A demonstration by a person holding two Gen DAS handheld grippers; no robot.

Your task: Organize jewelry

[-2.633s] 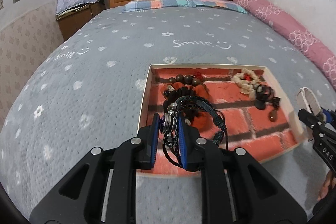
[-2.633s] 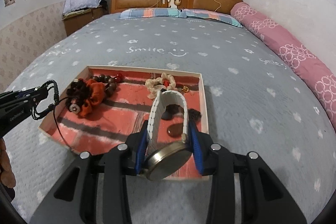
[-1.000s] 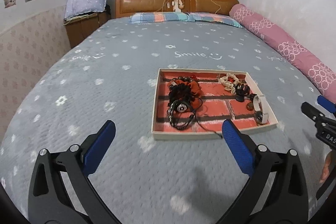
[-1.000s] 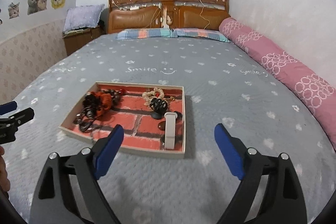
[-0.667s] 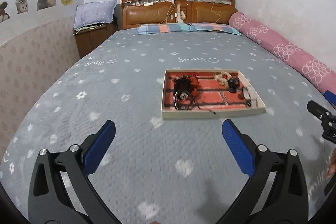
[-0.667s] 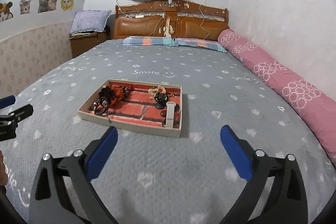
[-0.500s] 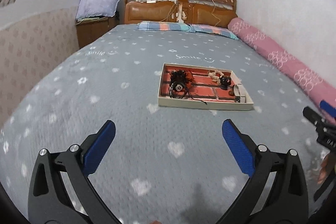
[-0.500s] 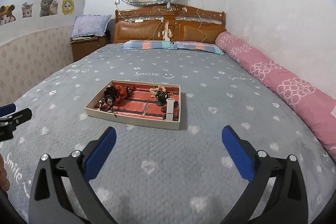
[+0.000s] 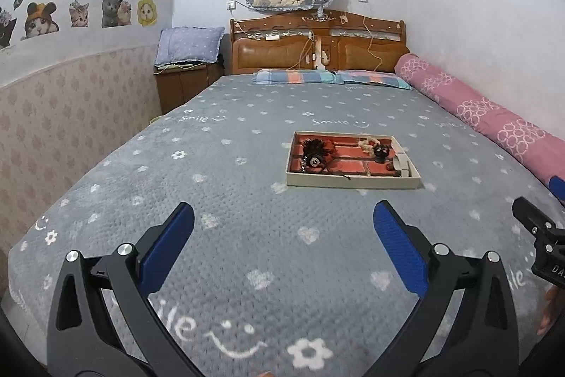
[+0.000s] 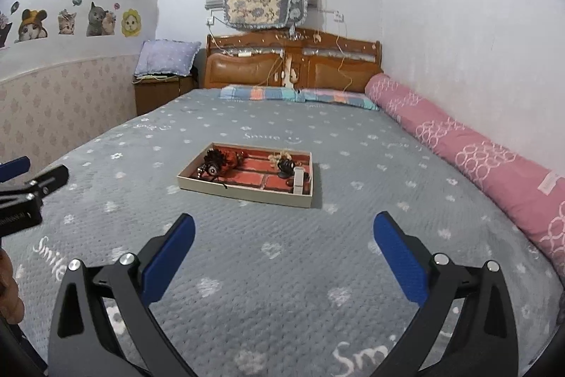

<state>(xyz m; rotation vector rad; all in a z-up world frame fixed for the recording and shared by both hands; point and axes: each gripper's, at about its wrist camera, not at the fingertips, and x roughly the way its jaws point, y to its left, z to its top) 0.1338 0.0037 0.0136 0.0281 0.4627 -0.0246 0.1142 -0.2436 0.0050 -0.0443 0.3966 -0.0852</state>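
Left gripper (image 9: 282, 221) and right gripper (image 10: 282, 232): jaws wide apart, nothing between them. Jewelry tray (image 10: 243, 195) sits mid-bed (image 10: 353, 165), at 12 o'clock, well apart from both; watch (image 10: 299, 181) lies inside, right end.

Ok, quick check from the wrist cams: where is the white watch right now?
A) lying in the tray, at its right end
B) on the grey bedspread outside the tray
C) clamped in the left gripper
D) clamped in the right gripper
A: the white watch lies inside the tray by its right wall, and both the right gripper and the left gripper stand open with nothing between their pads.
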